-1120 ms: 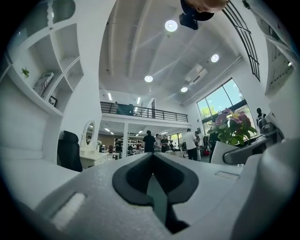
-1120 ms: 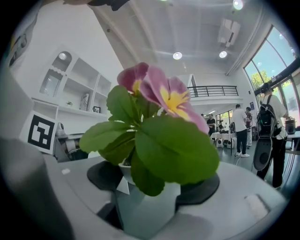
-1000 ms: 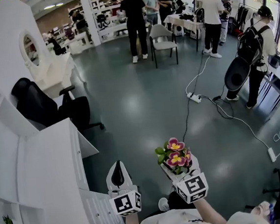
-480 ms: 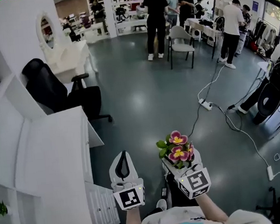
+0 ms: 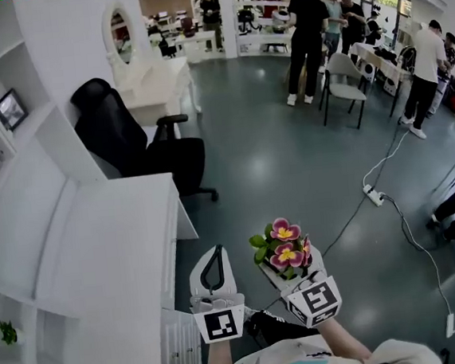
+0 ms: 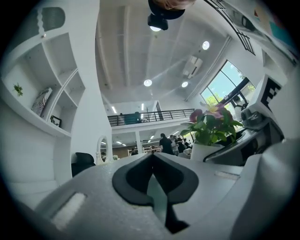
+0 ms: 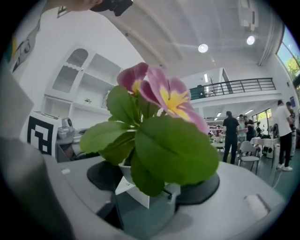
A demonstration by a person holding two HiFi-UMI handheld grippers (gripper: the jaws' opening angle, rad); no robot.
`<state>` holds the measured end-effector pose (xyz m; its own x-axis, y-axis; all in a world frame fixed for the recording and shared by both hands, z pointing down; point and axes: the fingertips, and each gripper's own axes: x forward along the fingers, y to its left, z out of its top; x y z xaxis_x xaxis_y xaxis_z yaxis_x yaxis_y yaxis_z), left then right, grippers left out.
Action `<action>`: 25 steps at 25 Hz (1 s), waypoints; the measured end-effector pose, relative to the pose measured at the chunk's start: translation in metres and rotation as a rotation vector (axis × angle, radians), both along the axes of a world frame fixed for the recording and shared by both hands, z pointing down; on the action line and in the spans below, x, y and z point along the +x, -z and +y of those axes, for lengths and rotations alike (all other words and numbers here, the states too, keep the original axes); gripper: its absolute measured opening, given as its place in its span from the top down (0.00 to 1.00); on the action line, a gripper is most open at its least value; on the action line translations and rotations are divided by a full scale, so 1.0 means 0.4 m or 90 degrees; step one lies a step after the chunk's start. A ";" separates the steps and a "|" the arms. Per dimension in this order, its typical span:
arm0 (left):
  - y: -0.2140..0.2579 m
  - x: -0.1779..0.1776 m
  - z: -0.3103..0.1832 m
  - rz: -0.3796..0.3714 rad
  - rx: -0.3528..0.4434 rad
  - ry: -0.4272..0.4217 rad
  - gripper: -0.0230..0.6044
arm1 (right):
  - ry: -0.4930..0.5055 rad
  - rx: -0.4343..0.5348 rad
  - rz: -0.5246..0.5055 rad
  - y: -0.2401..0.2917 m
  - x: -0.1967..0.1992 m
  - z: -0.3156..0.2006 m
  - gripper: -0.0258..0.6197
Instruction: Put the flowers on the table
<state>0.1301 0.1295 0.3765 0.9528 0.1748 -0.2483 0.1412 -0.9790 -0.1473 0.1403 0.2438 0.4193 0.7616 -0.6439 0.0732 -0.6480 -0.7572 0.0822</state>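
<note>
White worktop (image 5: 105, 245) just left of the left gripper (image 5: 211, 259), itself shut and empty. Black chair (image 5: 140, 145) ahead of that gripper, to its left. Flowers (image 5: 284, 248) upright, clamped in the right gripper (image 5: 290, 271), not yet over the worktop. Likely trouble: tipping or slipping on a hasty swing left; clipping the worktop edge if carried low; crushing petals against the left gripper alongside.

- The grey floor (image 5: 273, 157) carries a black chair (image 5: 140, 149), a grey chair (image 5: 342, 86) far back, and a white plug strip (image 5: 372, 195) with a long cable (image 5: 413, 239).
- The white table (image 5: 98, 254) stands on the left. The black chair is just past its far edge.
- A wall shelf (image 5: 26, 124) above the table holds a picture frame (image 5: 10, 108).
- A low cubby (image 5: 28, 352) holds a small green plant (image 5: 8, 332).
</note>
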 end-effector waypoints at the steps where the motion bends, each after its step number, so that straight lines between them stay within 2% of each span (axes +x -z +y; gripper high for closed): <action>1: 0.005 0.029 -0.040 0.007 -0.006 0.016 0.96 | 0.025 0.006 0.003 0.001 0.050 -0.048 0.45; 4: 0.018 0.097 -0.171 0.002 -0.016 0.087 0.96 | 0.110 0.011 0.013 0.023 0.183 -0.197 0.45; 8: 0.036 0.158 -0.380 -0.015 -0.003 0.226 0.96 | 0.202 0.028 0.052 0.083 0.314 -0.384 0.45; 12: 0.044 0.152 -0.544 -0.019 -0.025 0.351 0.96 | 0.291 0.033 0.060 0.109 0.390 -0.548 0.45; 19: 0.049 0.052 -0.678 -0.031 -0.015 0.521 0.96 | 0.436 0.042 0.043 0.090 0.378 -0.732 0.45; 25: 0.043 -0.118 -0.723 -0.061 -0.012 0.668 0.96 | 0.567 0.056 0.033 0.086 0.265 -0.858 0.45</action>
